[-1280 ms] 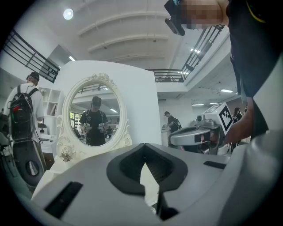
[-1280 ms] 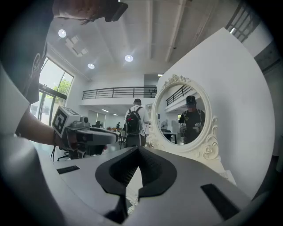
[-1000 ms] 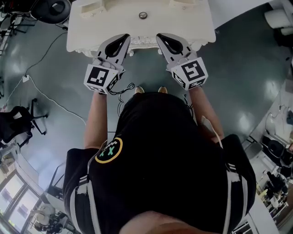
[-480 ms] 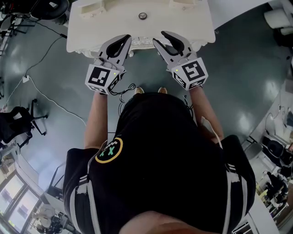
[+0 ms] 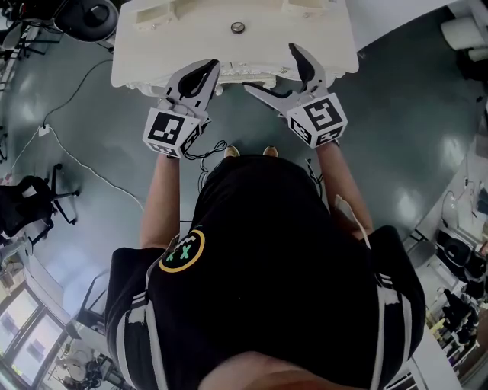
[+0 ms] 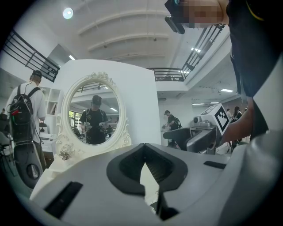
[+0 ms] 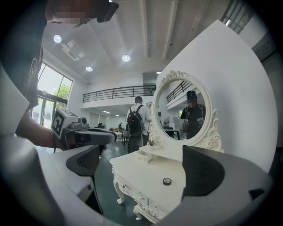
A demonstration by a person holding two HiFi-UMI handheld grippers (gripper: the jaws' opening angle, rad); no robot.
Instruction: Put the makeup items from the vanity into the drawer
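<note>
A small round dark makeup compact (image 5: 239, 27) (image 7: 166, 181) lies on the white vanity top (image 5: 305, 30) (image 7: 141, 170), in front of the oval mirror (image 7: 183, 114) (image 6: 93, 114). My right gripper (image 5: 273, 70) (image 7: 143, 170) hovers at the vanity's front edge, its jaws opening wide with nothing between them. The compact lies ahead of them, untouched. My left gripper (image 5: 200, 72) (image 6: 148, 170) is held beside it at the front edge, shut and empty. The carved drawer front (image 7: 143, 204) under the top is closed.
Small raised drawer boxes (image 5: 156, 14) (image 7: 145, 155) stand at the vanity's back corners. Cables (image 5: 69, 156) run over the grey floor at the left, near a black chair (image 5: 27, 206). A person with a backpack (image 7: 135, 121) stands beyond the vanity.
The right gripper's jaws have swung from shut to wide open. The left gripper has stayed where it was, still shut.
</note>
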